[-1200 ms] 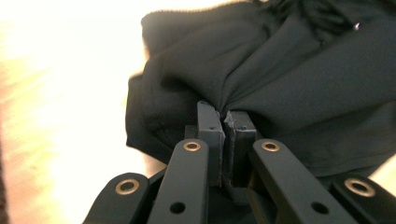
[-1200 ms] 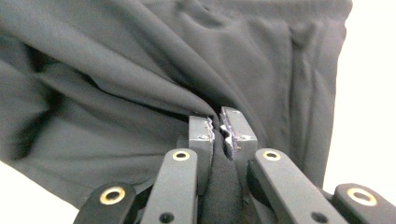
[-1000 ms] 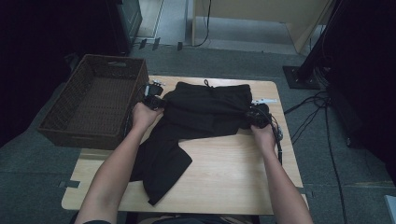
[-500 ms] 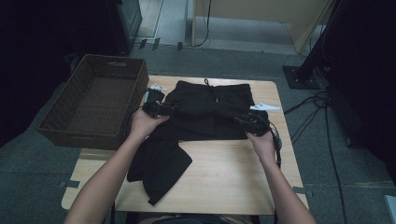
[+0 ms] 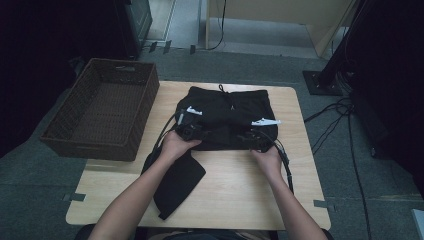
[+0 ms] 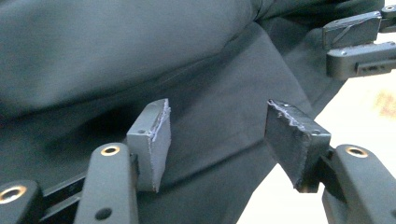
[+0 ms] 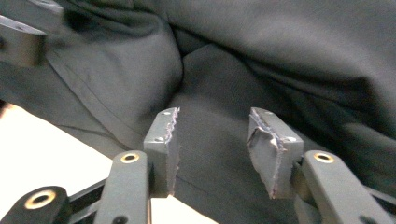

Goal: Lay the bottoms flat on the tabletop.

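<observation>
A pale wooden table (image 5: pixel 235 195) with rounded corners sits mid-scene on grey carpet (image 5: pixel 360 180), strips of tape (image 5: pixel 74 197) marking the floor by its near corners. Off its left edge stands a dark woven basket (image 5: pixel 102 116). Far left, a dark cabinet (image 5: pixel 135 22); far centre, light wooden furniture (image 5: pixel 280 15) with a cable hanging down. On the right, a black stand on a base plate (image 5: pixel 324 82), cables (image 5: pixel 345 110) snaking over the carpet. Dim light, deep shadow at both sides.
</observation>
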